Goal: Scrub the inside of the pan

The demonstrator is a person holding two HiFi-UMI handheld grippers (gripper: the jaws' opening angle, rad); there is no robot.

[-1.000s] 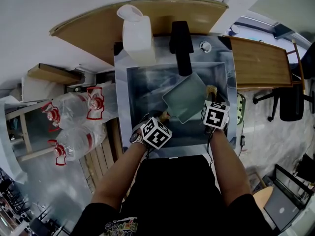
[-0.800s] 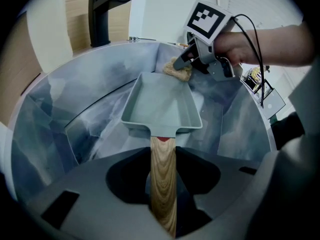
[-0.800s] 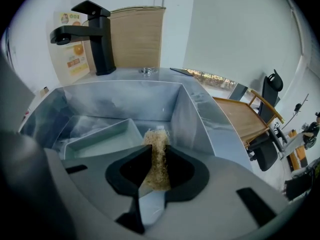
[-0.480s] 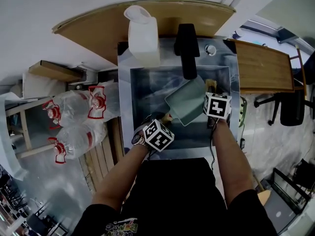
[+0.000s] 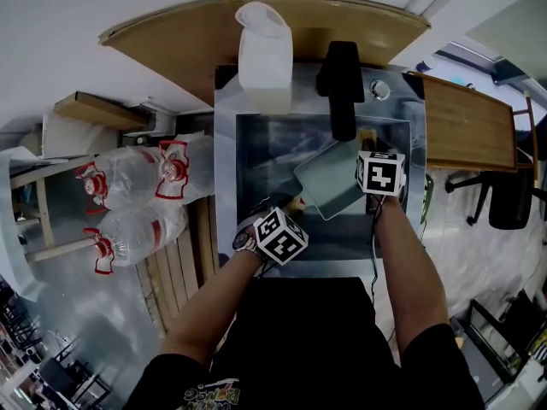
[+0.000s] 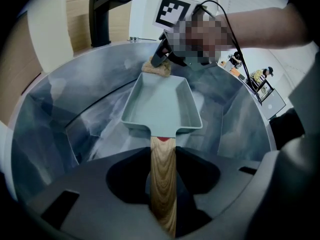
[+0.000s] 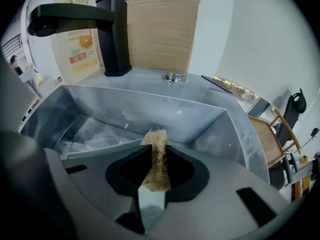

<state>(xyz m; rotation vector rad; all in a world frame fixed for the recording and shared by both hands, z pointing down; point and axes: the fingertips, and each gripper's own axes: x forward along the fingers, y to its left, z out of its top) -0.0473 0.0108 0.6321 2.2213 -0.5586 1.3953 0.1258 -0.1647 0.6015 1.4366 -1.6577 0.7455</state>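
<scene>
**Left gripper** (image 6: 163, 176): the jaws are clamped on the light wooden handle (image 6: 162, 156) of the grey-green rectangular pan (image 6: 161, 104). The pan is held tilted over the stainless steel sink (image 6: 55, 129), with its open face towards the holder.

**Right gripper** (image 7: 156, 168): the jaws are pinched together on a tan fibrous scrubbing pad (image 7: 157, 144), whose tuft stands out past the tips. In the left gripper view the pad sits at the pan's far rim, at the corner nearer the black tap (image 6: 107, 9). Whether it touches the rim or hangs just beyond it cannot be told.

**Change noted:** in the head view a second ago the right gripper was by the pan's nearer right edge. It has since travelled along that side towards the tap end, while the left grip and the pan have held their place.

**Assessment:** this reads as one stroke carried out to the far edge. The pan floor looks dry and unmarked, so scrubbing is probably only partly done, and the pad should come back inside the walls.
</scene>
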